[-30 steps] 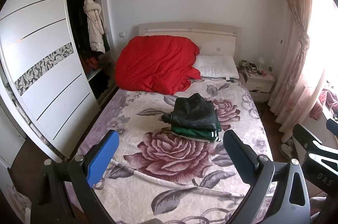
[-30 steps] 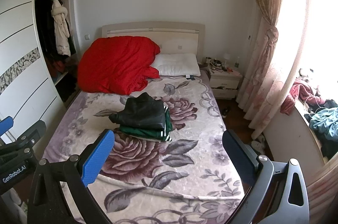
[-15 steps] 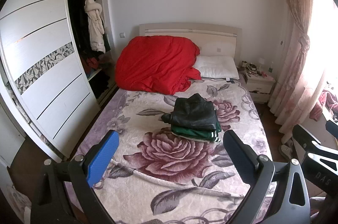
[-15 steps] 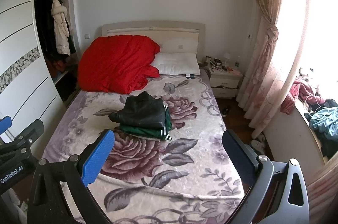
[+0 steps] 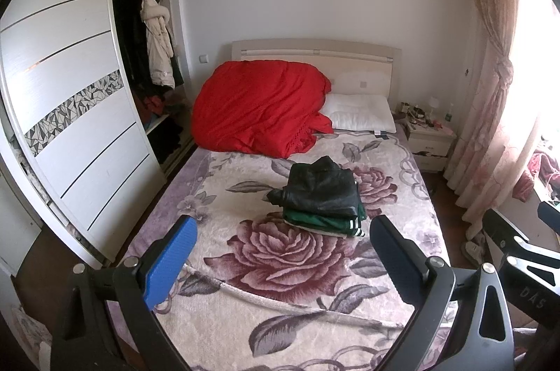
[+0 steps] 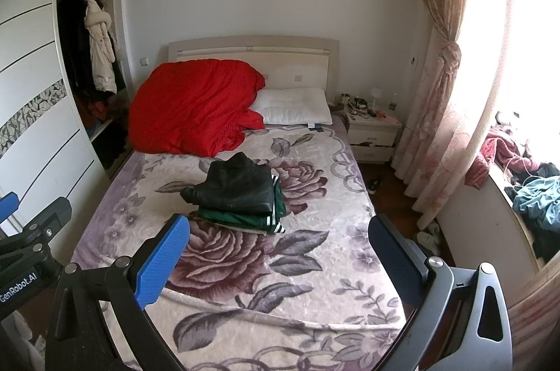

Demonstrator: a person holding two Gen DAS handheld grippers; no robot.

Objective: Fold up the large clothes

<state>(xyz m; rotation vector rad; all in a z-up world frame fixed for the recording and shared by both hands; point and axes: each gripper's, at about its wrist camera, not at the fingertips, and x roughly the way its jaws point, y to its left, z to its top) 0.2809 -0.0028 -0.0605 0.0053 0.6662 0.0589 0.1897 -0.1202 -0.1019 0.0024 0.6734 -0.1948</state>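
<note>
Item: folded black leather-look jacket (image 5: pixel 320 185), topmost of a small stack, lying on a folded dark green garment with white stripes (image 5: pixel 323 224). A paler layer shows under the green one; what it is cannot be told. Location: middle of the bed, on the floral plush blanket (image 5: pixel 280 266), well apart from both grippers. One sleeve end juts out at the stack's left side. The stack is squared and centred, likely so that finished pieces stay clear of the working area near the foot of the bed.

Left gripper (image 5: pixel 281 262): held above the foot of the bed, fingers spread wide and holding nothing. Right gripper (image 6: pixel 278 260): the same, fingers apart and empty, held just beside the left one. Both face the stack, probably a pause between garments.

Surroundings: crumpled red quilt (image 5: pixel 259 108) heaped against the headboard, white pillow (image 5: pixel 360 117) beside it; open white wardrobe (image 5: pixel 147 73) with hanging coats at the left; white bedside cabinet (image 5: pixel 430 143) cluttered with small items; tied pink curtain (image 5: pixel 497 91); loose teal and red clothes on the window ledge (image 6: pixel 525 189), possibly the next pieces to fold.

Change from the earlier frames: almost none. The stack has not shifted, and both grippers remain open with only a slight drift of view.
</note>
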